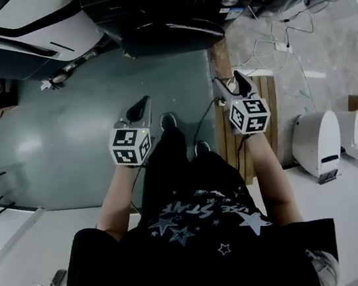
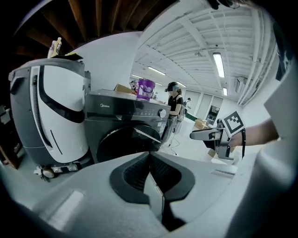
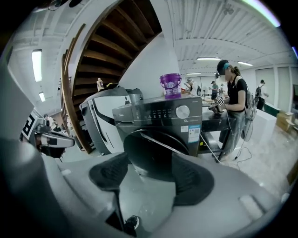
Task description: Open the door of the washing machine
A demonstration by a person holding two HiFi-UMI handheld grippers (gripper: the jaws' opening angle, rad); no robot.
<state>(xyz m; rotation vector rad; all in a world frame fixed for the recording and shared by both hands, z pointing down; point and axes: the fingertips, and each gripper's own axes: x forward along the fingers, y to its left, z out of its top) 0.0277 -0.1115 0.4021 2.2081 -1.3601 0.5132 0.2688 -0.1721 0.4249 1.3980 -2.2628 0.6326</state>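
Both grippers are out in front of the person, well short of the washing machine [image 1: 171,0], which stands at the far edge of the green floor [image 1: 65,142]. Its round dark door [image 3: 153,153] sits closed against the front, and nothing touches it. The left gripper [image 2: 150,160] has its jaws pressed together, nothing between them. The right gripper [image 3: 151,174] has its jaws spread wide, and the door shows through the gap, but the pads are clear of it. A purple tub [image 3: 170,86] sits on top of the machine, above the control knob [image 3: 182,112]. Just beside the machine, on the left in the head view, stands a white appliance [image 1: 22,29]. A wooden pallet [image 1: 268,92] lies beneath the right gripper.
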